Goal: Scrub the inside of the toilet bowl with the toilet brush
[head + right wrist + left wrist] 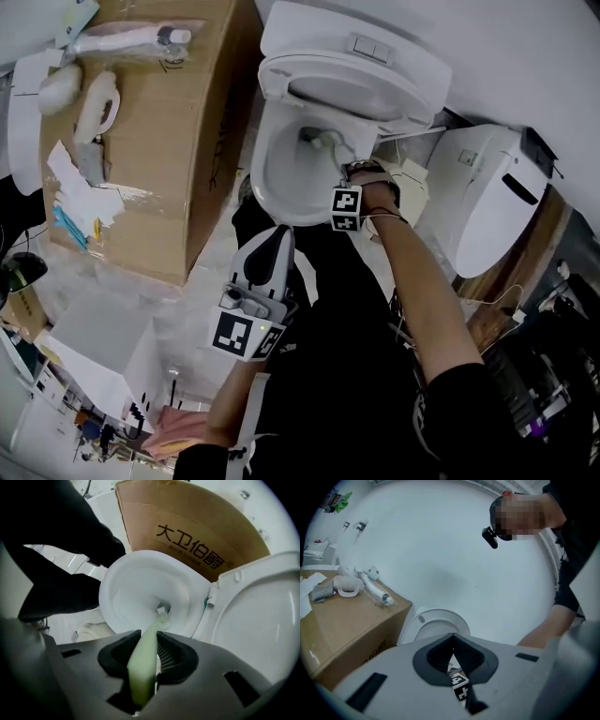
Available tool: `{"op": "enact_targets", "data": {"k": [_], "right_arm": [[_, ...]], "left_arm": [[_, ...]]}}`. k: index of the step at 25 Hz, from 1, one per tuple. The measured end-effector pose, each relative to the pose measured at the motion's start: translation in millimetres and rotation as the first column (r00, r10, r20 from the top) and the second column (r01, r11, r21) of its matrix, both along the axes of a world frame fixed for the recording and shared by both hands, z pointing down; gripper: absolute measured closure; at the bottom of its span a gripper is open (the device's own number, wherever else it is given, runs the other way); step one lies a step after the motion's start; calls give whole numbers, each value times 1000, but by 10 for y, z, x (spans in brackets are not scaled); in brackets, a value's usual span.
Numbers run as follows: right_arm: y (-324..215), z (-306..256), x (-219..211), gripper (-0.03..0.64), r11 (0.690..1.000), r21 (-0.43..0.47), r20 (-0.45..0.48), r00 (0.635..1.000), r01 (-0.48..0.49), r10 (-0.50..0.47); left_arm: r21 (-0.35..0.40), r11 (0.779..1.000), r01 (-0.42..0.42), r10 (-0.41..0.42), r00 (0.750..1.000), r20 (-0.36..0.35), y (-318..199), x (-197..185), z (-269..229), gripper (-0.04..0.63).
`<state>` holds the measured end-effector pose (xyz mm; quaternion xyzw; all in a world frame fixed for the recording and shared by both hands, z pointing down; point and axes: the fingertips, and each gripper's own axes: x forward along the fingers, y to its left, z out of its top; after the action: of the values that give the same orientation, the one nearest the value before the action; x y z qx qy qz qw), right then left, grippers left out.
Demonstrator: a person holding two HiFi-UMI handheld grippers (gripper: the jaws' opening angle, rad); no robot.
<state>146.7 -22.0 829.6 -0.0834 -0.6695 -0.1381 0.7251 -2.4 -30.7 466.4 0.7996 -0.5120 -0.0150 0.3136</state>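
The right gripper (pixel 149 645) has its jaws clamped on the pale green handle of the toilet brush (pixel 143 667). The handle runs straight ahead of the jaws and down into the toilet bowl (pixel 133 585), where its head (pixel 162 611) sits low inside. A cardboard box (pixel 197 536) stands beyond the bowl. The left gripper (pixel 453 654) has its jaws closed on nothing and is held back from the bowl.

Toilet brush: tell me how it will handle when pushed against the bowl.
The toilet brush handle looks like flat, pale plastic, probably light and fairly stiff. Its smooth surface may twist in the right claw. Long and slim, it could bow slightly pressed into the bowl.
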Motion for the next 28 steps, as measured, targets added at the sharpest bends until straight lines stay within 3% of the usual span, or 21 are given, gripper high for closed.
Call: {"op": "enact_targets", "data": {"k": [5,10,16,19,21,24,26,27,28], "right_arm": [[-102,40,-79,505,979,7,-54,977,204,-204],[-157,45,-279,505,920,10,-107,915,391,-388],[-234,16,-624,505,858,26,-118,853,514,-508],[-196,-14,-818,505,851,24,-109,847,525,-520],[-146,-36,-862,505,871,11,-103,867,491,-488],[-120,-115,-891,505,938,1,-82,934,348,-347],[-123,-201,-886,505,989,-5,-63,987,145,-145],[-111,-263,-861,505,1000,-12,-52,999,10,-11],[-87,-337,-830,505,990,-21,-38,990,-139,138]], "left_arm": [[10,1000,25,-25,1000,-8,-45,-18,0,588],[17,999,48,-48,999,-14,-79,-129,15,588],[33,996,86,-86,996,-7,-115,-387,-63,588],[27,995,92,-92,996,-2,-108,-545,-89,587],[18,996,89,-89,996,-5,-112,-613,-117,586],[21,998,55,-55,998,-15,-152,-714,-192,588],[31,1000,4,-3,1000,-26,-204,-776,-254,588],[35,999,-28,29,999,-34,-234,-794,-287,588],[39,997,-63,65,997,-42,-268,-804,-325,588]]}}
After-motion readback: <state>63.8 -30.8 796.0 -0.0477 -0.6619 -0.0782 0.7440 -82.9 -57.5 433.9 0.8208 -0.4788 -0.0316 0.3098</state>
